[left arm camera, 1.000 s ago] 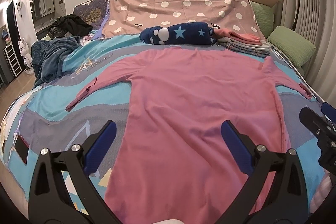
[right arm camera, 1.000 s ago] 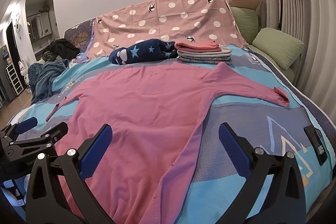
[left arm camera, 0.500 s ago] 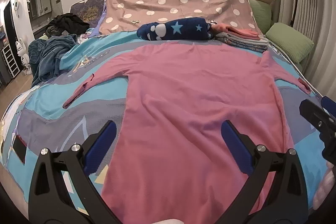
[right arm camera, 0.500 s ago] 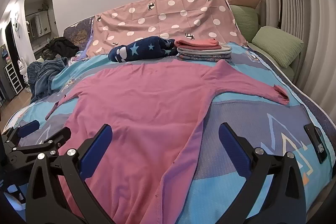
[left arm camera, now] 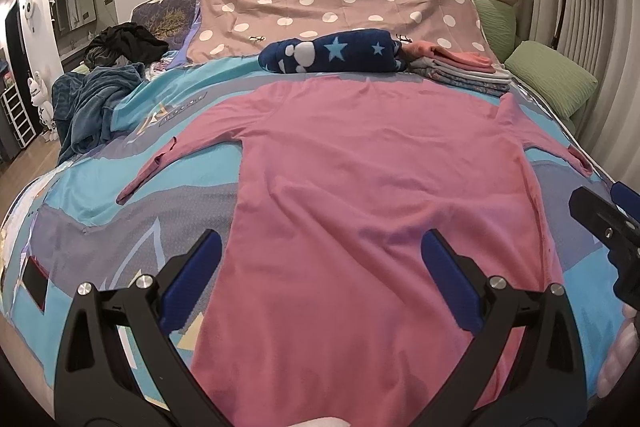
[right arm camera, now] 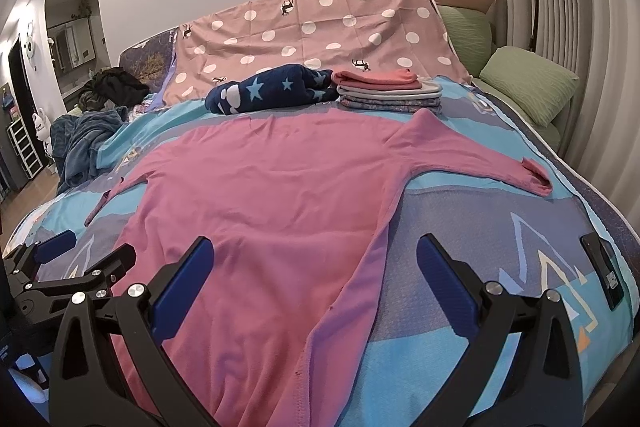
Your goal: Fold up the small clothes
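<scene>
Pink long-sleeve top (left arm camera: 384,195) lies flat on the bed (left arm camera: 80,195), both sleeves out, neck toward the headboard. My left tool (left arm camera: 320,279) hangs over its hem w/ jaws spread wide, gripping nothing. My right tool (right arm camera: 312,283) is likewise spread and empty, over the top's right edge. Beyond the collar: navy star blanket (right arm camera: 272,89) rolled up, folded clothes stack (right arm camera: 388,91) just beside it.

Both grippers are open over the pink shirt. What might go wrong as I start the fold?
The shirt lies on a soft bedspread, so the jaws may pinch that too. Its right sleeve ends near the bed edge and could slip off. A phone lies by the right gripper.
</scene>
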Action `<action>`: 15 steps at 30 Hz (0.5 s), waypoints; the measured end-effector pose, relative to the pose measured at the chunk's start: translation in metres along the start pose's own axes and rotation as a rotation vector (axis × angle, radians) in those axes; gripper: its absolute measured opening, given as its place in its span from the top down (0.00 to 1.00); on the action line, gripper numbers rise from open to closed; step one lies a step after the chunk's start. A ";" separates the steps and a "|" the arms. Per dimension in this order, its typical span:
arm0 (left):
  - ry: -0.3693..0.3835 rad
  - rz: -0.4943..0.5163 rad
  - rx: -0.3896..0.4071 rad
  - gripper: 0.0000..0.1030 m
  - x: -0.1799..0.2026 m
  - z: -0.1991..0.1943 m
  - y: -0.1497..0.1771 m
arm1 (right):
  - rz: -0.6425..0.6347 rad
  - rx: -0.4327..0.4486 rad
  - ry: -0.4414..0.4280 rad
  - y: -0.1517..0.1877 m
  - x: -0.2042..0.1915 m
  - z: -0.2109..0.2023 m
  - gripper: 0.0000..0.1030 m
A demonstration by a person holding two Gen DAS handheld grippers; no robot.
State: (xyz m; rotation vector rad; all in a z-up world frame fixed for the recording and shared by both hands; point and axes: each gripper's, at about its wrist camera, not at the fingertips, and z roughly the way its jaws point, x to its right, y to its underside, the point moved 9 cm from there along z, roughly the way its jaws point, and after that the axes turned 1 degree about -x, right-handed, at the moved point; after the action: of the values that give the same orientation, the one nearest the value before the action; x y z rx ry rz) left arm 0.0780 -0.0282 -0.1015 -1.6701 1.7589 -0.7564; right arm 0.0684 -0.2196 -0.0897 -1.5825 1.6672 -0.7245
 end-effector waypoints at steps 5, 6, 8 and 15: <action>0.006 -0.005 0.000 0.02 0.000 0.000 0.001 | 0.001 -0.002 0.001 0.000 0.000 0.000 0.01; 0.012 -0.010 0.000 0.02 -0.001 0.001 0.001 | 0.001 -0.003 0.001 0.000 0.000 0.001 0.01; 0.026 -0.019 -0.004 0.02 -0.002 0.002 0.001 | 0.001 -0.005 0.001 0.001 -0.001 0.003 0.01; 0.024 -0.021 -0.006 0.02 -0.008 0.008 0.001 | -0.008 -0.014 0.002 0.001 -0.007 0.009 0.01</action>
State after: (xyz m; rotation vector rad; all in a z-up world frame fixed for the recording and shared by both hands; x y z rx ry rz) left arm 0.0834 -0.0202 -0.1070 -1.6925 1.7644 -0.7835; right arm 0.0746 -0.2122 -0.0948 -1.5993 1.6712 -0.7200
